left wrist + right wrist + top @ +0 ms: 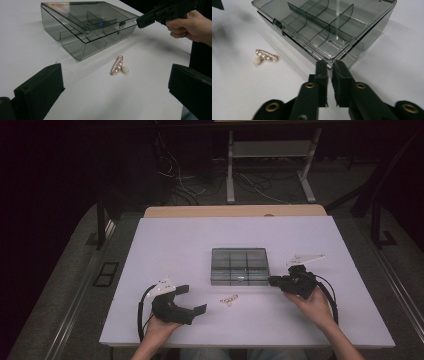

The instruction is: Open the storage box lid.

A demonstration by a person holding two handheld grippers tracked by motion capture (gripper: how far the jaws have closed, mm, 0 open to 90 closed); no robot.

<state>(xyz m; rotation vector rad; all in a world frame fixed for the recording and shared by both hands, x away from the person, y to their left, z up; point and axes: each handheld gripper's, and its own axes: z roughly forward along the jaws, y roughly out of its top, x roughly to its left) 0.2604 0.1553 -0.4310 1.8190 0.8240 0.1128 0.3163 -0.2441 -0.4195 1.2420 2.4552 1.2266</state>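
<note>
Left gripper [191,299]: you hold it low on your own side of the table, its jaws spread wide with nothing between them. In the left gripper view each jaw stands at an outer edge of the picture, with bare white table between.

Right gripper [272,280]: your jaws are drawn almost together, a thin slit left between the tips. In the right gripper view they pinch the near corner of the box lid [329,62]; the corner sits right in that slit, touching both tips.

Box [239,266]: a smoky clear plastic case with inner dividers forming compartments. It lies straight ahead of the right jaws, touching them, and ahead of the left jaws, well apart from them. From the left gripper view the lid [82,17] looks slightly raised off the base along the side facing you; a small latch [122,24] sits on that edge, near the right gripper's tips.

Brooch [118,66]: a gold pin strung with pearls, with a round beaded drop. It lies flat on the table, ahead of the open left jaws and between their lines, apart from both. From the right gripper it is off to the left of the jaws, near the box's front edge but not touching it.

Table [175,245]: white and flat, carrying the box and the brooch.

Your right hand [314,301]: wrapped around the right gripper's body, behind the jaws.
</note>
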